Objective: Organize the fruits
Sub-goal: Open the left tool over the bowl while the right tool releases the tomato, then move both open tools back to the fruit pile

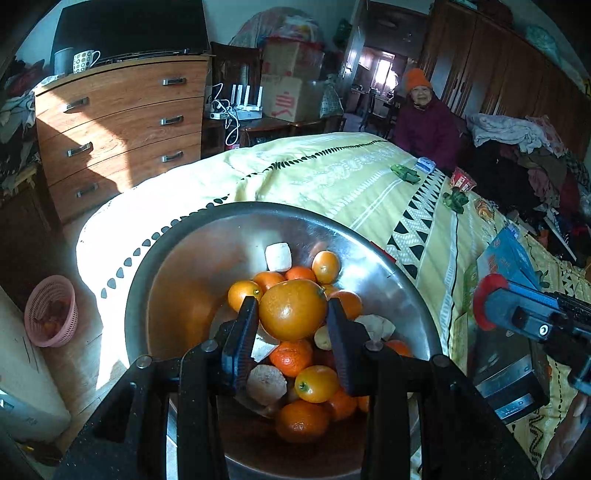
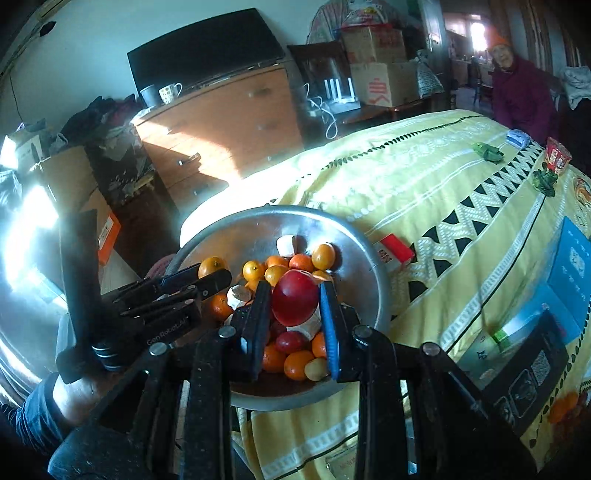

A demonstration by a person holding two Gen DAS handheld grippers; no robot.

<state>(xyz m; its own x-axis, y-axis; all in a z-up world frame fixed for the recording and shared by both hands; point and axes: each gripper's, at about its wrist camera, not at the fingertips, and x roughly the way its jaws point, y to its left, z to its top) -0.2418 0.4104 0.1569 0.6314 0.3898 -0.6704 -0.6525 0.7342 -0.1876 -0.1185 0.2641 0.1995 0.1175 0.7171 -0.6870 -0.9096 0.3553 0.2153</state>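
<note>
Dresser (image 2: 236, 122) drawers motion-blurred.

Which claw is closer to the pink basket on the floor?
Left. The left claw, gripping an orange, hangs over the bowl's side facing the pink basket. The right claw, gripping a red apple, sits farther toward the bed.

This is a lived-in bedroom in a home. A bed (image 1: 332, 177) under a yellow patterned quilt fills the middle, with a wooden chest of drawers (image 1: 122, 133) beside it carrying a spotted mug (image 1: 84, 61) and a dark flat screen (image 1: 129, 27). Tall wooden wardrobes (image 1: 498, 70) line the far wall, loose clothes (image 1: 524, 147) are heaped next to them, and cardboard boxes (image 1: 288, 81) are stacked in the corner. A woman in an orange knit cap (image 1: 424, 114) sits at the bedside, and a pink plastic basket (image 1: 51, 310) stands on the wood floor.
</note>
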